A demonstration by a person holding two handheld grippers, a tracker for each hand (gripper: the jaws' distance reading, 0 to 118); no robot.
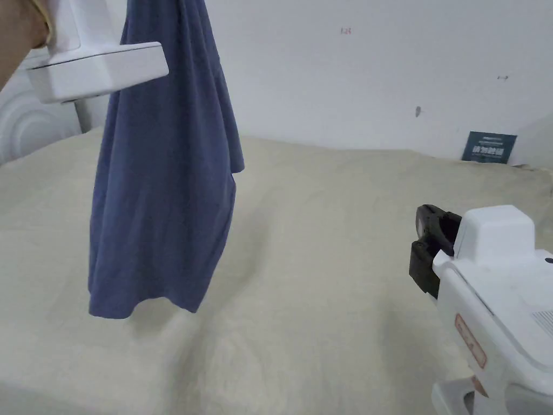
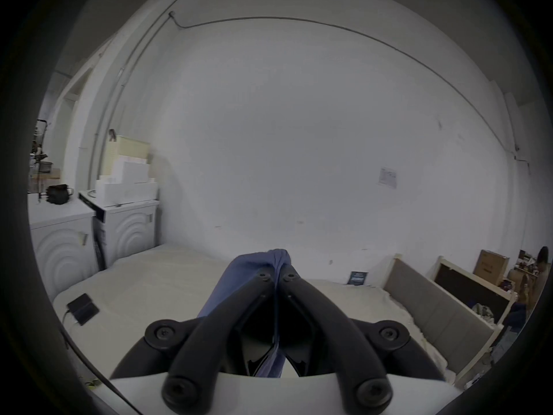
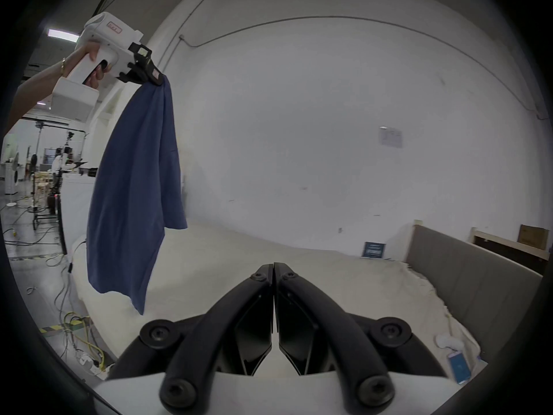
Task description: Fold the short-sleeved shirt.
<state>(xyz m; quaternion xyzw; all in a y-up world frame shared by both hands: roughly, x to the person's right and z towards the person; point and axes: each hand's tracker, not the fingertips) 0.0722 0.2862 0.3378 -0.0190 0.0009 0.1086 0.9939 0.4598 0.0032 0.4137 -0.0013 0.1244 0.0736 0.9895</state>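
Shirt (image 1: 162,178), one, blue, hangs bunched from the raised left gripper (image 3: 155,78), whose jaws pinch its top; hem dangles just above the cream bed (image 1: 335,243). Second claw, right gripper (image 3: 273,267), sits low, well apart, jaws together, empty.

The left gripper (image 3: 157,78) is raised above the left part of the bed (image 1: 335,259), with the shirt (image 1: 162,178) hanging from its closed jaws, the hem just above the bed surface. The right gripper (image 3: 273,267) sits low at the right, jaws together, well apart from the shirt. The wall (image 1: 378,70) stands behind the bed.
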